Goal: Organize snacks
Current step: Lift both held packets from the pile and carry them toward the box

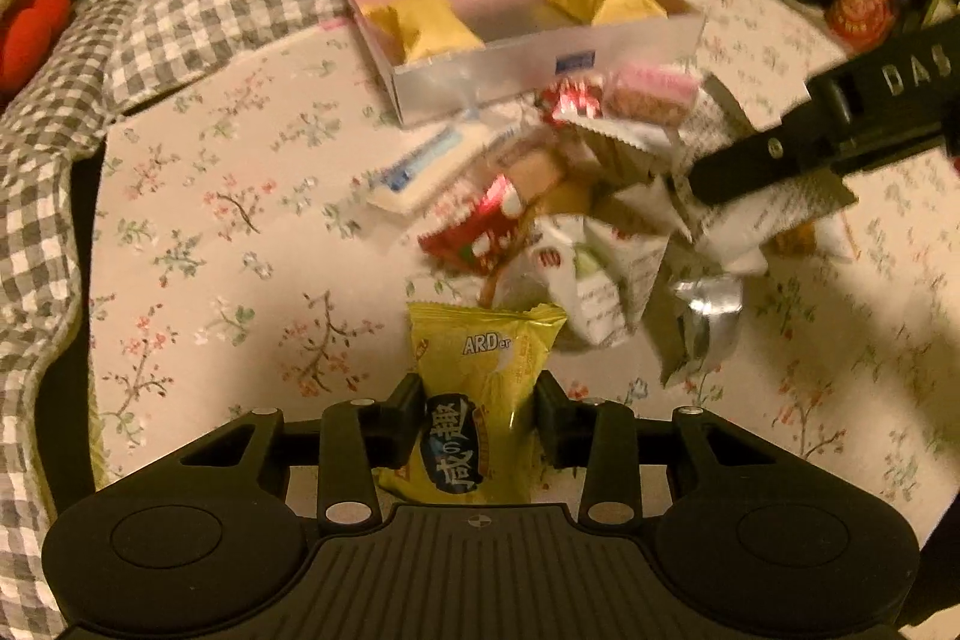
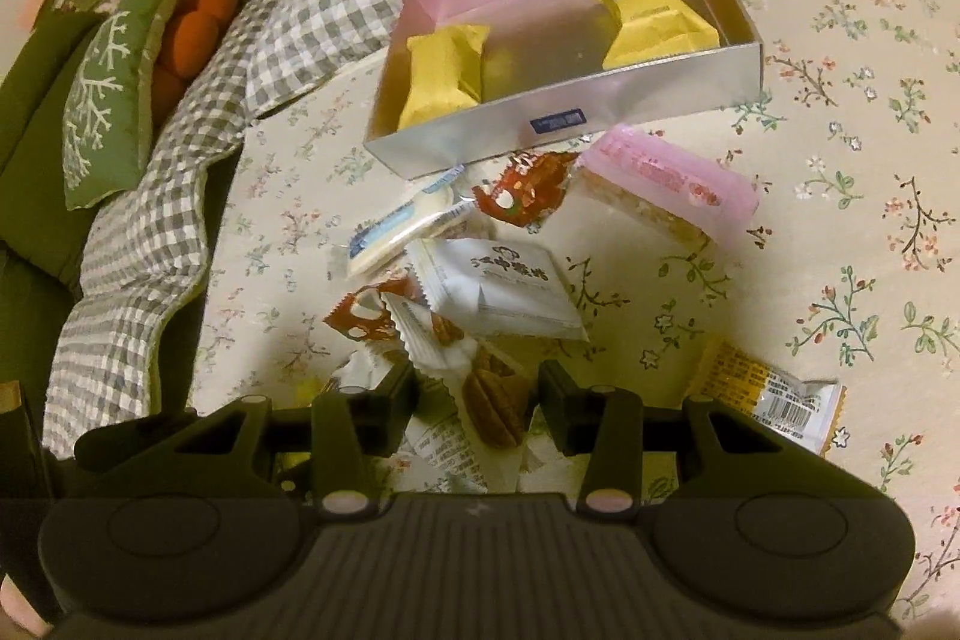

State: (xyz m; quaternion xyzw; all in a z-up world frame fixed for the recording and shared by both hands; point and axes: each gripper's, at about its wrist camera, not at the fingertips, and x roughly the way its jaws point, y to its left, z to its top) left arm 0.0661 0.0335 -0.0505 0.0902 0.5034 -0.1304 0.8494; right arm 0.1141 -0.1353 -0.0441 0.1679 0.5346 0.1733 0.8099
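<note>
The left claw (image 1: 479, 415) is gripping a yellow packet (image 1: 480, 400) between its fingers, the packet standing up past the tips. Ahead of it is lying a heap of snacks (image 1: 570, 220), and beyond that a box (image 1: 516, 70) holding two yellow packs. The right claw (image 2: 478, 391) is hanging narrow over the same heap, a white wrapper (image 2: 438, 358) and a brown biscuit pack (image 2: 498, 406) lying between its fingers; whether it is pinching them I cannot tell. A pink bar (image 2: 666, 184) is lying ahead and right. Everything is resting on a floral cloth (image 2: 840, 130), with a checked blanket (image 2: 180, 160) and a green cushion (image 2: 114, 100) off to the left.
</note>
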